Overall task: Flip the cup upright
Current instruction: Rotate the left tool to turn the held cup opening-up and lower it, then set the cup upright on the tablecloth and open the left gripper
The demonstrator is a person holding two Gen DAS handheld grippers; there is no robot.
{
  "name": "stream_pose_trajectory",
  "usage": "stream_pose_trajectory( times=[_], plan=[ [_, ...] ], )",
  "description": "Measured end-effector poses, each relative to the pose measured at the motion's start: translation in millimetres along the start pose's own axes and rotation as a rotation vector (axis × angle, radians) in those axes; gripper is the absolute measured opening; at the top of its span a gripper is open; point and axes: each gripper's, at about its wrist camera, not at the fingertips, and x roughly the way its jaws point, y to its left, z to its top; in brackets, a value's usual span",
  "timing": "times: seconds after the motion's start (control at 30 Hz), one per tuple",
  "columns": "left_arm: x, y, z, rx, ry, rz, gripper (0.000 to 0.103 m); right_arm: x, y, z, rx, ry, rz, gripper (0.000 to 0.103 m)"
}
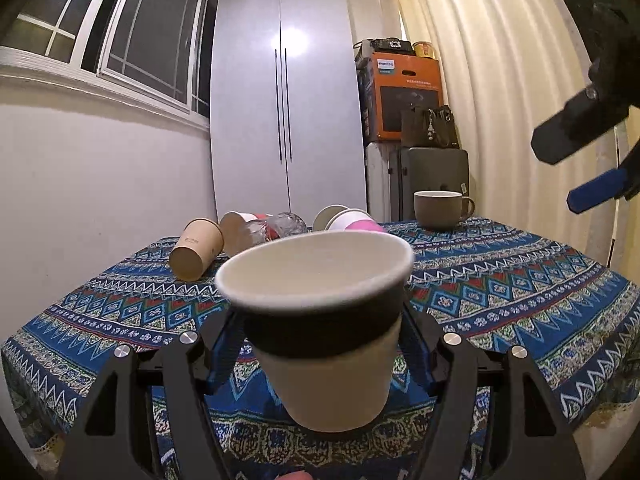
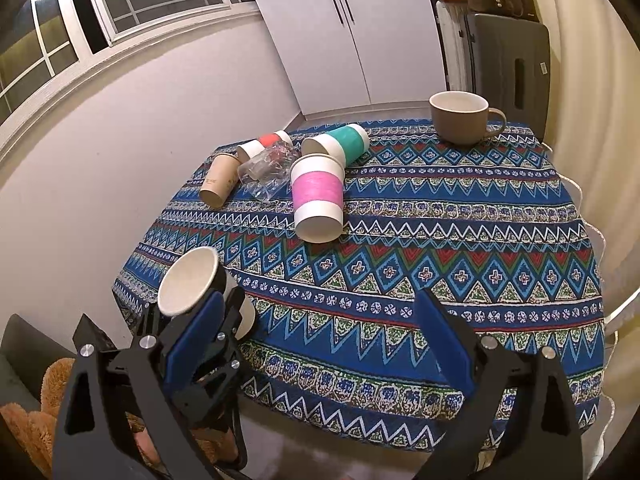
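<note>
One paper cup (image 1: 324, 332) with a black band is pinched between the fingers (image 1: 224, 356) of the left gripper (image 1: 320, 344), mouth up and tilted slightly, and is held above the near edge of the tabletop (image 1: 500, 288). In the right wrist view the same cup (image 2: 192, 284) is seen at the lower left, raised clear of the patterned cloth. The right gripper (image 2: 320, 332) is held above the tabletop with its blue-padded fingers (image 2: 444, 332) spread wide and nothing between them. Several more cups are laid on their sides farther back: a pink-banded cup (image 2: 318, 200), a teal-banded cup (image 2: 340, 144), a red-banded cup (image 2: 264, 144) and a brown cup (image 2: 220, 180), with a clear glass (image 2: 266, 170) among them. A mug (image 2: 460, 118) is stood upright near the far right corner.
</note>
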Motion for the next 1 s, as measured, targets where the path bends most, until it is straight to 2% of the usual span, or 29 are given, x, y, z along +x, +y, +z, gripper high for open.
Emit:
stream_pose_trajectory(
  times=[0.2,0.5,0.73,1.0],
  plan=[
    [-4.3,2.6,3.3,-0.018,0.003,0.008,0.086,-2.5,-1.9,0.3,0.008,-0.005,0.003,0.095],
    [-16.4,5.2,14.7,-0.037,0.013,-0.015,0.087,-4.6,-2.3,1.1,0.009,-0.015,-0.002,0.095],
    [-54.6,19.0,52.2,-0.041,0.001,-0.051,0.087,-15.4,-4.1,0.9,0.022,-0.050,0.017,0.095],
    [-92.4,32.8,88.3,-0.059,0.013,-0.090,0.087,-37.3,21.6,-13.8,-0.057,-0.128,-0.007,0.095]
  ],
)
